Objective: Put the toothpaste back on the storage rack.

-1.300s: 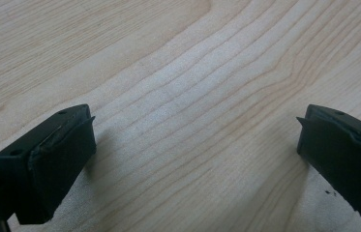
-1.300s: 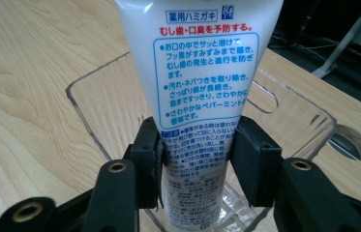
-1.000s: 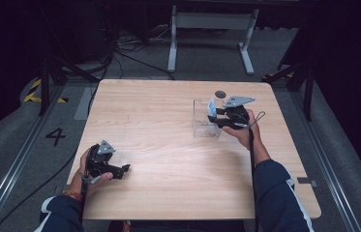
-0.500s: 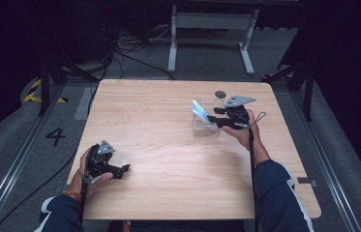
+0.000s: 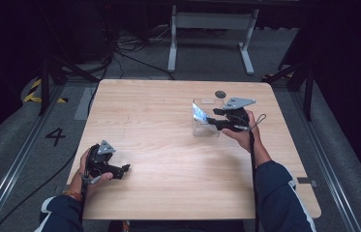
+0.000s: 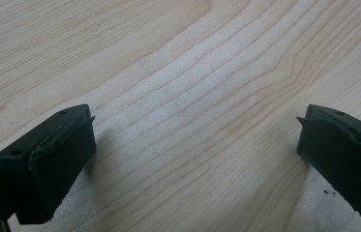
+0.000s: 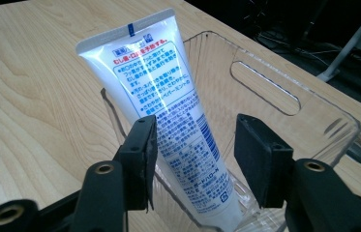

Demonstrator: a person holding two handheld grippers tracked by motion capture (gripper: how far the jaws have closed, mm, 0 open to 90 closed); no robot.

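The right gripper [image 7: 195, 145] straddles the tube [image 7: 168, 104] with jaws apart, its long axis leaning upright in the clear bin [image 7: 284, 92], while the left gripper [image 5: 101, 164] idles wide on the tabletop [image 5: 158, 145].

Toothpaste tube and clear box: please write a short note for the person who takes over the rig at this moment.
Right gripper: open, jaws on either side of the toothpaste tube, with a gap to the tube on at least one side.
Left gripper: open and empty, low over the table at its near left.
Toothpaste tube: stands tilted in the clear plastic box, bottom end inside, crimped end leaning out over the rim.
Done: the tube is in the box.
Left: probably draw the right gripper back; check that the tube does not tip out.
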